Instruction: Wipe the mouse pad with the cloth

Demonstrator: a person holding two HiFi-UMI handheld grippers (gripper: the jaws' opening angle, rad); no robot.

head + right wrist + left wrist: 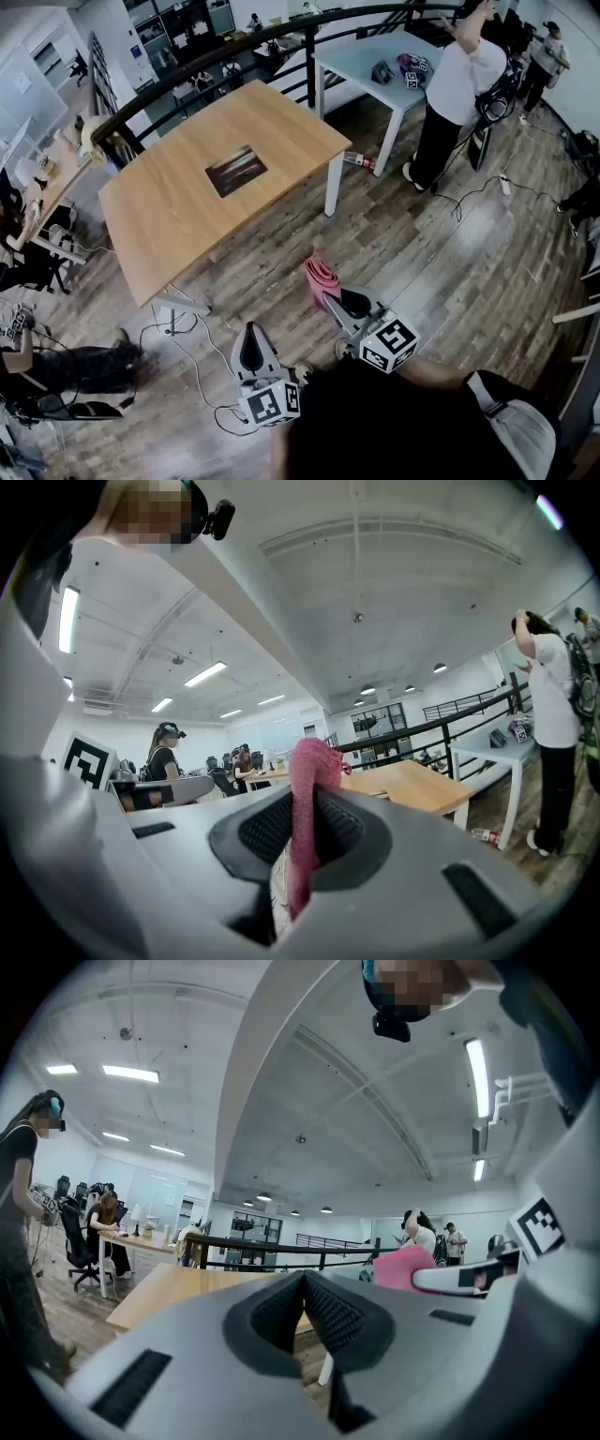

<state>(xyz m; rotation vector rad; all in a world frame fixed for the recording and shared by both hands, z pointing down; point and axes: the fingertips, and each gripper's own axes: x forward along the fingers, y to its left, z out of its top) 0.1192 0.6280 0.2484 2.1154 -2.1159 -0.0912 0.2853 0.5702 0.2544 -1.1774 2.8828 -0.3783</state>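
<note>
Dark mouse pad (236,171) lies on the wooden table (159,225), well in from every edge. Left gripper (251,349) has jaws together on nothing. Right gripper (349,302) pinches the pink cloth (322,279), well short of the table. This looks like the approach; next, the cloth must be carried onto the pad.

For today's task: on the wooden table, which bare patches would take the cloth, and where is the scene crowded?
The wooden table is bare all round the mouse pad, with most room for the cloth toward the near corner. The white table is bare at its left, cluttered with gear at its right. Cables litter the floor nearby.
</note>
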